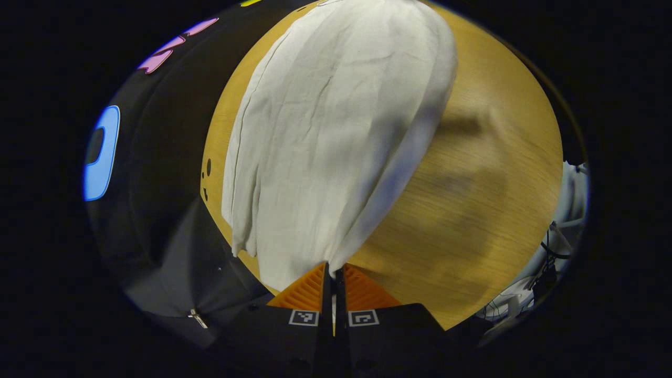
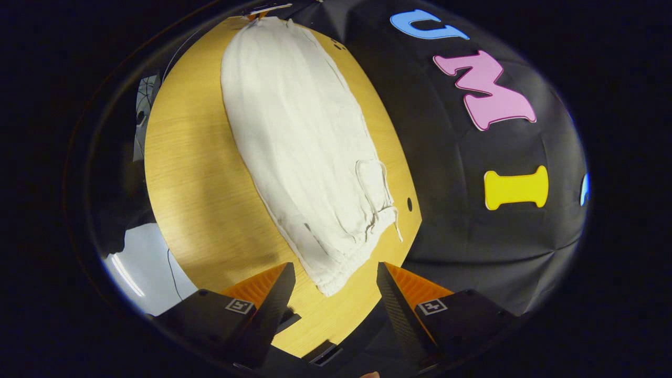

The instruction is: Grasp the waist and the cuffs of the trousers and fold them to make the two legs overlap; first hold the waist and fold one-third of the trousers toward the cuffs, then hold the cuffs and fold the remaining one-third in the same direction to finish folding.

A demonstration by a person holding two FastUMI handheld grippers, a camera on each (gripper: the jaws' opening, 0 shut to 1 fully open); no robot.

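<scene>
Cream-white trousers (image 1: 325, 142) lie lengthwise on a round wooden table (image 1: 472, 173), the legs laid one over the other. In the left gripper view my left gripper (image 1: 332, 269) is shut on the cuff end, and the cloth rises from the table to its fingers. In the right gripper view the trousers (image 2: 299, 136) stretch away, with the drawstring waist (image 2: 346, 252) nearest. My right gripper (image 2: 333, 281) is open, its fingers standing to either side of the waist's corner, just above the table (image 2: 199, 199) and not touching the cloth.
The booth's black cloth wall (image 2: 472, 231) hangs close behind the table's far edge. Small dark holes (image 1: 208, 168) mark the tabletop near that edge. Cables and pale floor (image 1: 556, 247) show beyond the table's other side.
</scene>
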